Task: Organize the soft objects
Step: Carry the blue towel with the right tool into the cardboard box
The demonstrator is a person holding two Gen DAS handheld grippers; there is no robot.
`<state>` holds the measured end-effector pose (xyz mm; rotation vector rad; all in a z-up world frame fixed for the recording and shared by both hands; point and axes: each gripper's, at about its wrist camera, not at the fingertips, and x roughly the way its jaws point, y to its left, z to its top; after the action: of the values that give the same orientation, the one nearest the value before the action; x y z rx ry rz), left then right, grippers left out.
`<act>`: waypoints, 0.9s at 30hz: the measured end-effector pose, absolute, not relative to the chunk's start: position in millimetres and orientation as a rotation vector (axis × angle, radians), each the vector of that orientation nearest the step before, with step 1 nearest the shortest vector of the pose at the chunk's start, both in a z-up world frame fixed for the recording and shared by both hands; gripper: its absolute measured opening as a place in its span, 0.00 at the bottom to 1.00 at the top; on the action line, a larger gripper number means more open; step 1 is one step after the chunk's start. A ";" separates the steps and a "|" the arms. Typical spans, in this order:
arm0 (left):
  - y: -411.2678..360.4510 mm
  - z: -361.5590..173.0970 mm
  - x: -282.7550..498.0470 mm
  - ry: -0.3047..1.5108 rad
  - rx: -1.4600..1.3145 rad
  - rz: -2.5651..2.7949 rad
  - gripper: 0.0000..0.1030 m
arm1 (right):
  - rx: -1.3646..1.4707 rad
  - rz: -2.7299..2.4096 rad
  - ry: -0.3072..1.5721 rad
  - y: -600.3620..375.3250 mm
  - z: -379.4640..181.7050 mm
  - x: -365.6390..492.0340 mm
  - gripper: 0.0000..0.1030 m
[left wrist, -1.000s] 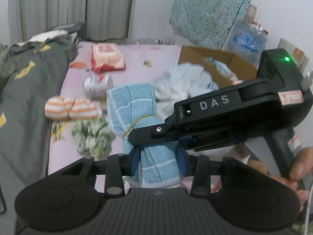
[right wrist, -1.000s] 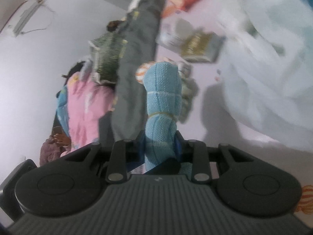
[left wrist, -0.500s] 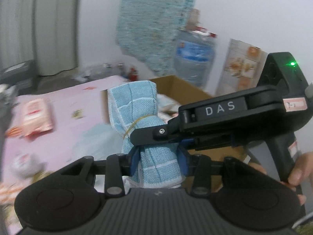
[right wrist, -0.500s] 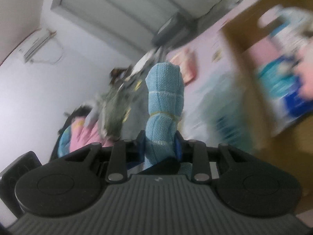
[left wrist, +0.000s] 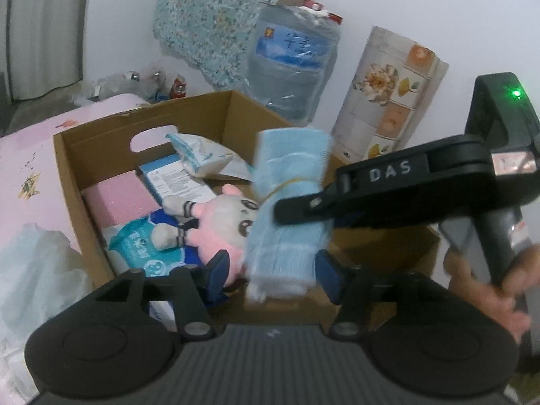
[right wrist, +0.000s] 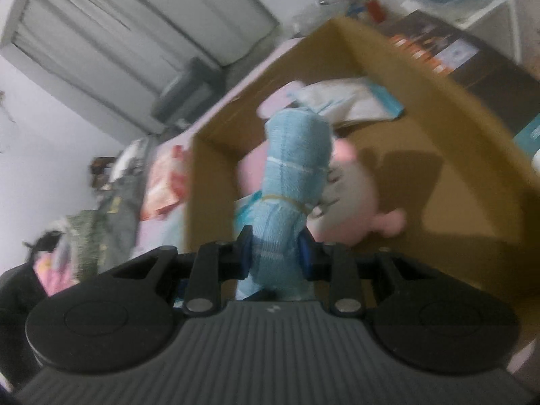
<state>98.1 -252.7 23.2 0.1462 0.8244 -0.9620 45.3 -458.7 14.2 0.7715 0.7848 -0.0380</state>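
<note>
A rolled light-blue towel (left wrist: 287,209) bound with a rubber band hangs over the open cardboard box (left wrist: 84,155). My right gripper (right wrist: 275,256) is shut on the towel (right wrist: 290,182) and reaches across the left wrist view as a black arm marked DAS (left wrist: 388,189). My left gripper (left wrist: 273,266) is open, its blue pads (left wrist: 219,266) standing apart on both sides of the towel's lower end. A pink plush toy (left wrist: 219,219) lies in the box below the towel; it also shows in the right wrist view (right wrist: 351,195).
The box also holds a pink pack (left wrist: 118,199), a blue wipes pack (left wrist: 145,246) and white packets (left wrist: 199,155). It stands on a pink bed sheet (left wrist: 30,168) with a white cloth (left wrist: 33,270) beside it. A water jug (left wrist: 290,67) stands behind.
Both grippers carried the towel from above the bed to over the box. The left gripper's pads, closed on the towel before, now stand apart. The right gripper still holds it.
</note>
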 end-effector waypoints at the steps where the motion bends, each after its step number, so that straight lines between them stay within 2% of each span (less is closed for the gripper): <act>1: -250.1 22.9 101.4 0.822 0.147 -0.947 0.57 | 0.751 -0.054 0.790 -464.5 13.8 47.0 0.25; 12: -203.9 37.0 134.4 0.773 0.084 -0.807 0.59 | 0.335 -0.266 0.854 -492.1 25.2 95.9 0.25; 18: -179.9 41.3 139.7 0.769 0.062 -0.762 0.59 | 0.035 -0.353 0.873 -472.1 7.9 114.0 0.25; 22: -164.4 45.4 135.7 0.755 0.067 -0.741 0.59 | 0.077 -0.351 0.880 -474.7 6.7 114.5 0.25; 27: -133.6 48.6 127.8 0.744 0.068 -0.693 0.61 | 0.166 -0.301 0.919 -477.4 18.1 101.8 0.32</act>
<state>127.8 -133.6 48.6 0.0678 0.7443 -0.6932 101.8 -477.4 18.1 0.1665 0.9194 -0.3014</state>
